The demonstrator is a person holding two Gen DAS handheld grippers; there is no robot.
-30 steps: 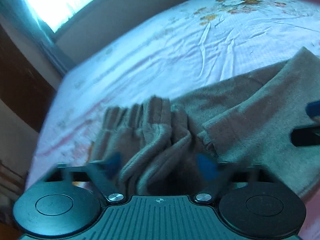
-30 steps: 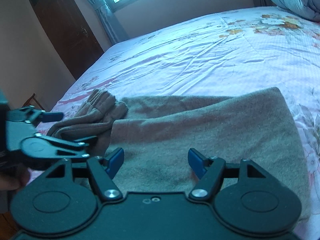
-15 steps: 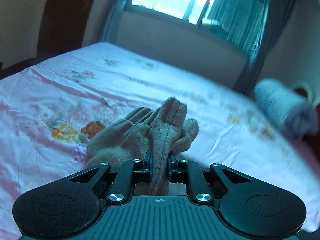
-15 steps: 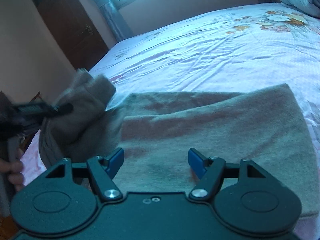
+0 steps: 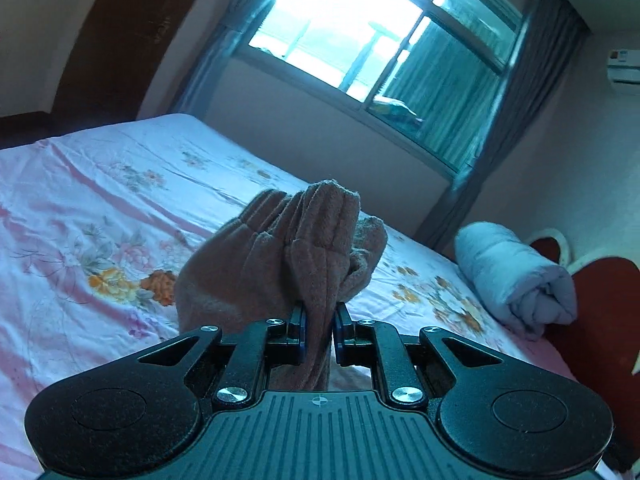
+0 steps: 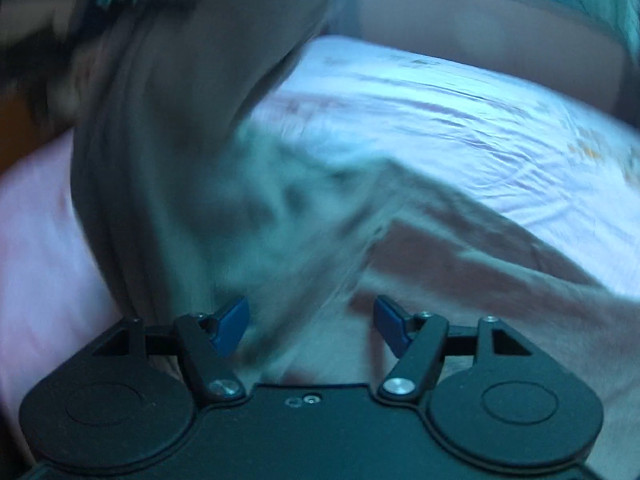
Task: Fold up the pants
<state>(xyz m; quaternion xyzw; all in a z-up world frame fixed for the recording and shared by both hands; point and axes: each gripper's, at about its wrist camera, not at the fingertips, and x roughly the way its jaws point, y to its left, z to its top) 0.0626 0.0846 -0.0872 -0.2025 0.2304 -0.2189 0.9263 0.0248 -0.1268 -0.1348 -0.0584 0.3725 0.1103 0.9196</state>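
Pants [image 5: 304,256] bunched end pinched in left gripper [image 5: 320,326], lifted off bed [image 5: 80,208] — right gripper [image 6: 310,326] spread, empty — fold begun, not laid.

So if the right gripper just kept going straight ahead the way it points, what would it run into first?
Most likely the pants: the open right gripper has their fabric directly ahead, though blur makes depth uncertain.
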